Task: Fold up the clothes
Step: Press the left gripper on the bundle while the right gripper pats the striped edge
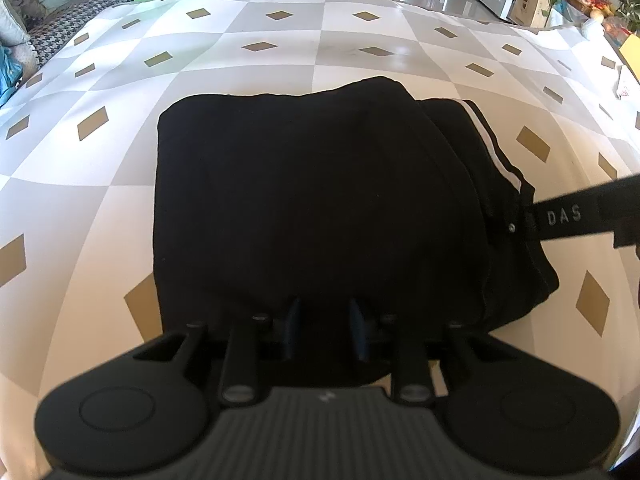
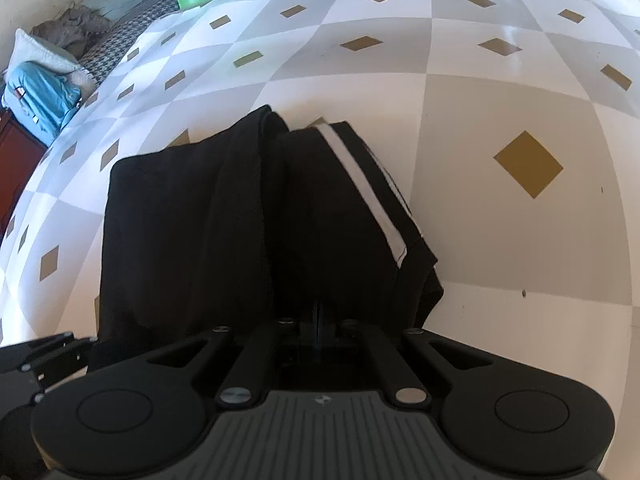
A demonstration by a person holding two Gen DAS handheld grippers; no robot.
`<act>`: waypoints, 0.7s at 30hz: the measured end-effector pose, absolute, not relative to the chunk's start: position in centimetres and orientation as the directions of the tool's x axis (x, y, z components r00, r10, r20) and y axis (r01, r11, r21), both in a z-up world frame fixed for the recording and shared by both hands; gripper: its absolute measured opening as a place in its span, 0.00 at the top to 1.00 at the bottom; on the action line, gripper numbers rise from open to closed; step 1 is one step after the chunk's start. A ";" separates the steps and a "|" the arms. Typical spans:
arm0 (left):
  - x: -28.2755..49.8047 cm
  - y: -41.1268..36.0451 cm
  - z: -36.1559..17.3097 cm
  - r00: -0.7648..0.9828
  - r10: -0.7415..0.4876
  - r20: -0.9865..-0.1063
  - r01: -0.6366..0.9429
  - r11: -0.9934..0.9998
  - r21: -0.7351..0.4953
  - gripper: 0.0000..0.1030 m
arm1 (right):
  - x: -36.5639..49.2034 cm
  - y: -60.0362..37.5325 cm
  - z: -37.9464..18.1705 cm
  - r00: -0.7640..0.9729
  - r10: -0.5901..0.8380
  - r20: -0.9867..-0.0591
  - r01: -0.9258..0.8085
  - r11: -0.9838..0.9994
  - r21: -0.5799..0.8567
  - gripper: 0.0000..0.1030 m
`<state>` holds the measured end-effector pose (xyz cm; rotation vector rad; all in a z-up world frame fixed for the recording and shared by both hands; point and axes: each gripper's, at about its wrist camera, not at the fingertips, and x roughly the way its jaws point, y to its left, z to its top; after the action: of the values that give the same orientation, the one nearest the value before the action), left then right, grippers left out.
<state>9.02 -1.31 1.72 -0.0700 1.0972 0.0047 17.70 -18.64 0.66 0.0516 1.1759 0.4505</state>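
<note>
A: Since the black garment already lies as a compact, layered rectangle on the checked tablecloth, white side stripe showing along its right edge, why are both tools at its near hem?

B: My guess is they're either setting down a finished fold or taking hold for another; the bundle would look the same either way.

A: How is the left gripper set?

B: Low and level at the near edge, pointing across the cloth. Its blue-padded fingers stand a little apart, with the hem lying over their tips. Whether any fabric sits between them I can't tell.

A: And the right gripper?

B: Also low, at the near right corner beside the stripe. Its fingers look drawn close together, the garment draping right over them, so it may be pinching the hem, but the contact is hidden.

A: Are they close together?

B: Yes, each shows at the edge of the other's view.
</note>
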 end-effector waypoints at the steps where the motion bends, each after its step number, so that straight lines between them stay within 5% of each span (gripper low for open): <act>1: 8.9 -1.3 1.7 0.456 -0.032 -0.889 -0.037 0.998 -0.055 0.77 | 17.4 -18.6 0.7 0.306 0.364 -0.880 -0.319 0.910 0.266 1.00; 21: 6.1 -2.0 1.8 0.465 -0.026 -0.885 0.004 1.000 -0.028 0.74 | 12.7 -19.9 0.9 0.262 0.354 -0.898 -0.333 0.906 0.260 1.00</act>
<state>6.12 -1.96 1.79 -0.0226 1.0865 -0.0189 12.66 -19.86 0.94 0.0197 1.2199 0.4653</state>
